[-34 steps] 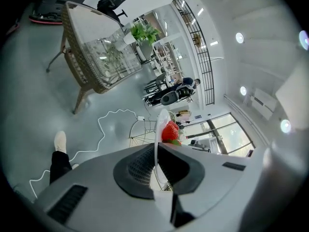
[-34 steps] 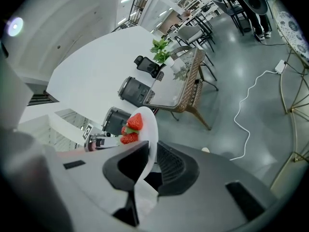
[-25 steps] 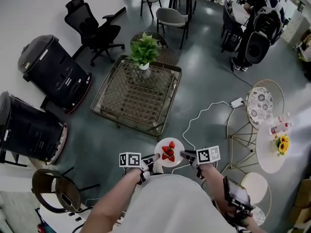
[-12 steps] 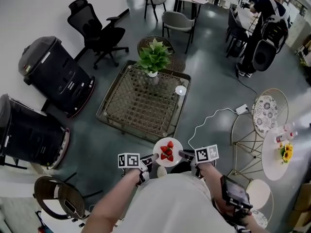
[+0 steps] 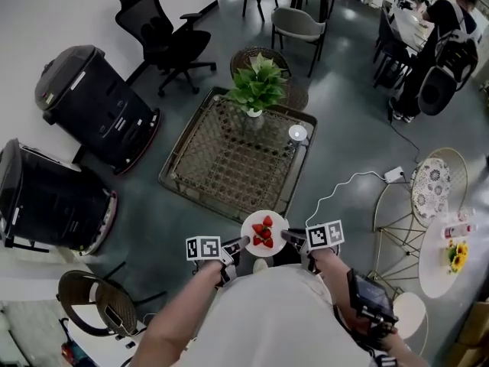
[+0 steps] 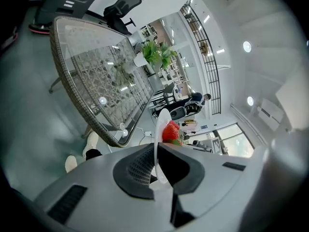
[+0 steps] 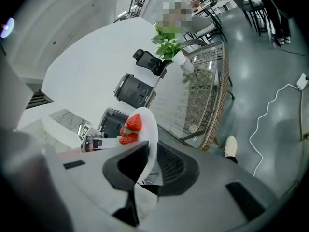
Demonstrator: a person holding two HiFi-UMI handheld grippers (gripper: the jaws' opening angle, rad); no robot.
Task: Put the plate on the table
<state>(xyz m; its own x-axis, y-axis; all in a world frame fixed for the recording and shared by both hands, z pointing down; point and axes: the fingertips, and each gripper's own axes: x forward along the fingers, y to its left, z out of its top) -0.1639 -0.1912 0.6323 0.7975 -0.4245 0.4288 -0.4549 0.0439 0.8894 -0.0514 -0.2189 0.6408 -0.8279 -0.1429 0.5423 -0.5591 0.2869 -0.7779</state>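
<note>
Head view: small round white plate (image 5: 265,228) bearing red strawberries (image 5: 263,233)

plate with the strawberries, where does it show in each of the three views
Head view: the plate is low centre, pinched at both sides by jaws.
Left gripper view: the plate is edge-on at centre, clamped in the jaws.
Right gripper view: the plate is edge-on just left of centre, clamped in the jaws.
Shared landmark: the potted plant on the glass table, above the plate in every view.
</note>
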